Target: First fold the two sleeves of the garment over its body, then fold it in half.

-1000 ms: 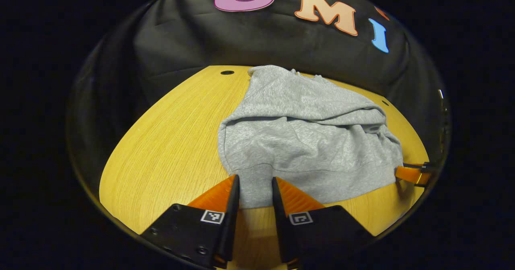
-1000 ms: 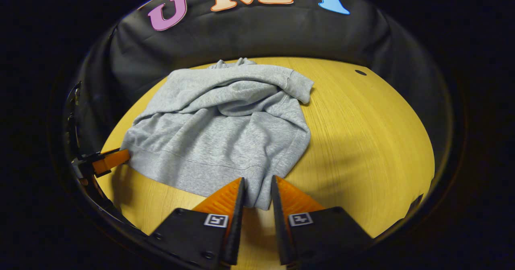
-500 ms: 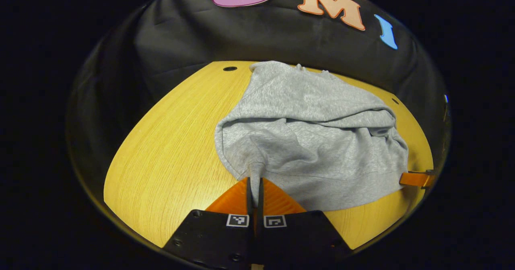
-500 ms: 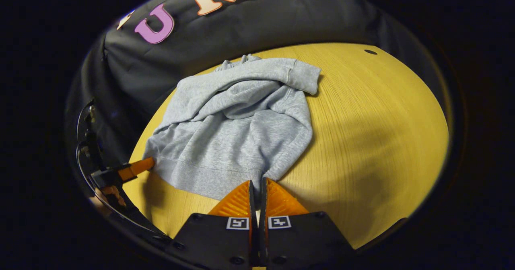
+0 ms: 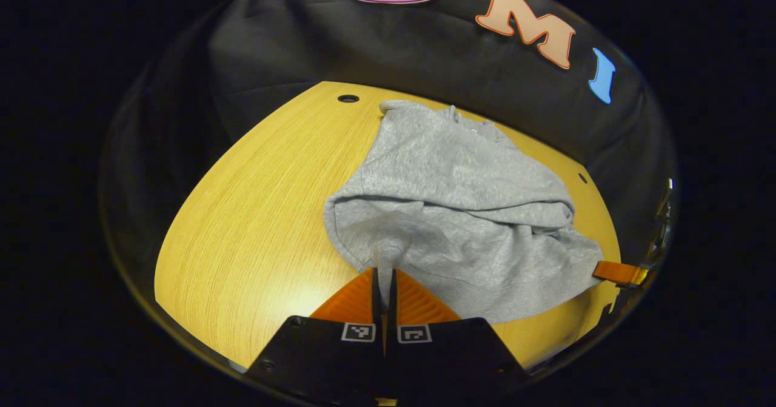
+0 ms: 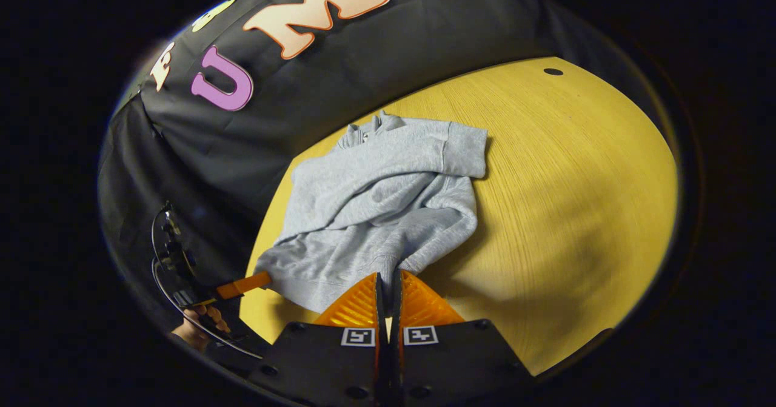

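Soft grey fleece garment (image 5: 461, 213) bunched on smooth wood-grain table (image 5: 254, 225)

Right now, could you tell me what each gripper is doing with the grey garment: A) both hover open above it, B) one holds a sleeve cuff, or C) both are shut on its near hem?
C: the left gripper and right gripper each pinch the garment's near hem.

Dim booth, warm overhead glare, soft shadows, fisheye-bent edges.
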A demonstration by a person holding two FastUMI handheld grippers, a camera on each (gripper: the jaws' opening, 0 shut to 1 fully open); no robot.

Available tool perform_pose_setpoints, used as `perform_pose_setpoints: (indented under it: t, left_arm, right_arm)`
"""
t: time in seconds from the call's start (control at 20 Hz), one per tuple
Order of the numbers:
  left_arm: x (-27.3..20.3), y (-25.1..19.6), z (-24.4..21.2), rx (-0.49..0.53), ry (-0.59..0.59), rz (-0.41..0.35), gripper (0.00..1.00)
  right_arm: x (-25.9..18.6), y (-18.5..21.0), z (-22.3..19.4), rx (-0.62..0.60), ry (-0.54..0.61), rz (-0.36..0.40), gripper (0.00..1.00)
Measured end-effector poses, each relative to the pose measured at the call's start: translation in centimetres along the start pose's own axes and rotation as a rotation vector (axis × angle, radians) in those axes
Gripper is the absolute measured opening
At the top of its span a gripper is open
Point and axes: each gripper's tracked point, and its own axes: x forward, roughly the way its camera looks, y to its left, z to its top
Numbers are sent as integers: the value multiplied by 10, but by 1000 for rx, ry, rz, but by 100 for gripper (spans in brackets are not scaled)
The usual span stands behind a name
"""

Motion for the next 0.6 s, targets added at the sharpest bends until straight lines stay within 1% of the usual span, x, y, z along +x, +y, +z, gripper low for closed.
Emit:
perform_pose_setpoints:
  t: [0.1,0.15,0.3,0.35,0.4,0.5,0.55,0.6]
  left_arm:
    - [-6,-4,13,-16,5,-31,0]
    - [-8,-6,21,-28,1,-49,0]
    - [-12,-13,47,-65,2,-93,0]
    - [-13,-14,56,-72,3,-105,0]
    - [-11,-15,67,-77,2,-114,0]
    - [-4,-13,84,-77,5,-125,0]
    - [-2,-12,90,-80,11,-130,0]
    - [4,-12,98,-79,20,-134,0]
  right_arm:
    - [-6,9,13,49,-10,27,5]
    - [-9,13,22,75,-13,40,3]
    - [-10,23,45,156,-20,78,3]
    - [-10,27,50,181,-4,94,1]
    - [-9,29,59,200,-8,100,3]
    - [-3,31,75,215,-1,104,3]
    - [-3,35,82,234,2,113,0]
    - [-2,37,89,256,7,122,3]
